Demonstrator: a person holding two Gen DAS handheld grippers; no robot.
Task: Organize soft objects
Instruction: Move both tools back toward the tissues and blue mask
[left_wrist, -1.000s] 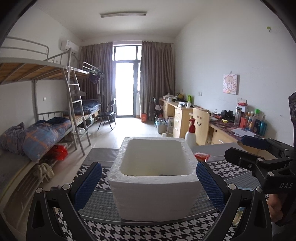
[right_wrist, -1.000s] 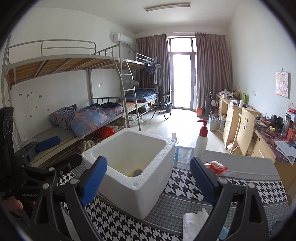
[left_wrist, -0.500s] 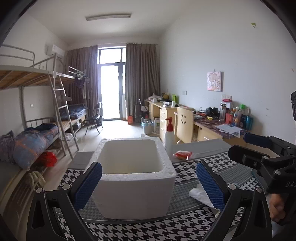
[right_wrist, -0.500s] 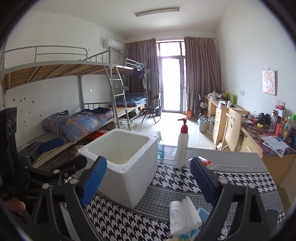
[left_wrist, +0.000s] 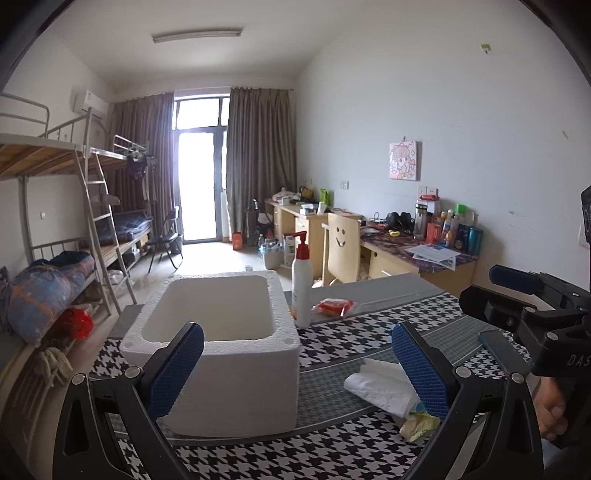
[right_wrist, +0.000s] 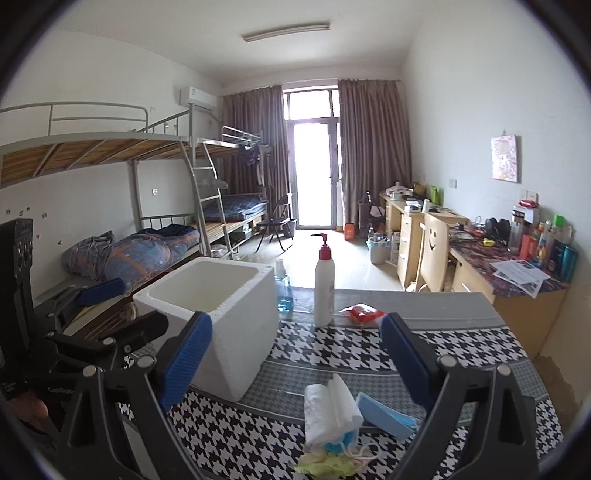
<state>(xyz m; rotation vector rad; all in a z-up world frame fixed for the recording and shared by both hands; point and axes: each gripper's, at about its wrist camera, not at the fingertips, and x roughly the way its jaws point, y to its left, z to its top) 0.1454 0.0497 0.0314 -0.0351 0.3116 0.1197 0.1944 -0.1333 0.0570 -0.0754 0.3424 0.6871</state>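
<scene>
Hovering above a houndstooth-patterned tablecloth (left_wrist: 343, 343), the left gripper (left_wrist: 295, 365) has its blue-padded jaws spread wide and grips nothing. A white foam box (left_wrist: 221, 332) sits directly ahead of it, partly behind its left finger, open at the top; its contents cannot be made out from either camera. Just inside the left gripper's right finger lies a wad of white tissue (left_wrist: 380, 384), with a scrap of yellowish wrapper (left_wrist: 419, 424) beside it on the cloth.

The right gripper (right_wrist: 295, 363) also stands wide open and empty. Between its fingers and close to them, the same tissue (right_wrist: 330, 410) rests on a small heap of soft items: a blue face mask (right_wrist: 384, 413) to its right, touching it, and the yellow-green wrapper (right_wrist: 325, 459) nearest the camera. From this side the foam box (right_wrist: 229, 317) stands ahead and left, behind the gripper's left finger.

Farther ahead of both grippers, a white pump bottle with a red top (right_wrist: 324, 284) stands upright just beside the box's far corner. A red packet (right_wrist: 364, 314) lies flat to the bottle's right, near the cloth's far edge, and a small bottle of blue liquid (right_wrist: 282, 286) stands behind the box. At the right edge of the left camera's view, a hand (left_wrist: 552, 410) grips the handle of the other gripper.
</scene>
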